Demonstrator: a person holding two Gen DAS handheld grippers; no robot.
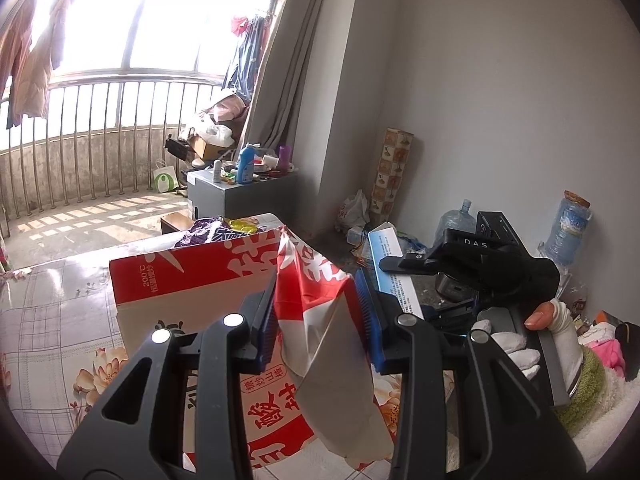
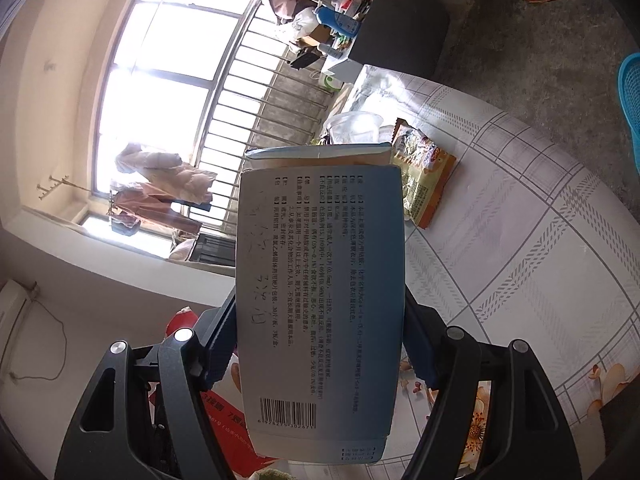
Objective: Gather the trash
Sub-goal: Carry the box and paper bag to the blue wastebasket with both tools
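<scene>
left wrist view: the left gripper [image 1: 318,312] is clamped on a flap of the red-and-white carton [image 1: 192,276] standing on the floral tablecloth [image 1: 52,320]. right wrist view: the right gripper [image 2: 320,320] grips a pale blue medicine box [image 2: 320,280] (barcode nearest the camera), held above the table.

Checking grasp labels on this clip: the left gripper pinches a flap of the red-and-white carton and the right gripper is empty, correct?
Not quite. The right gripper is not empty: it holds a pale blue printed box between its fingers, as the right wrist view shows. The left gripper does pinch the red-and-white carton flap.
</scene>
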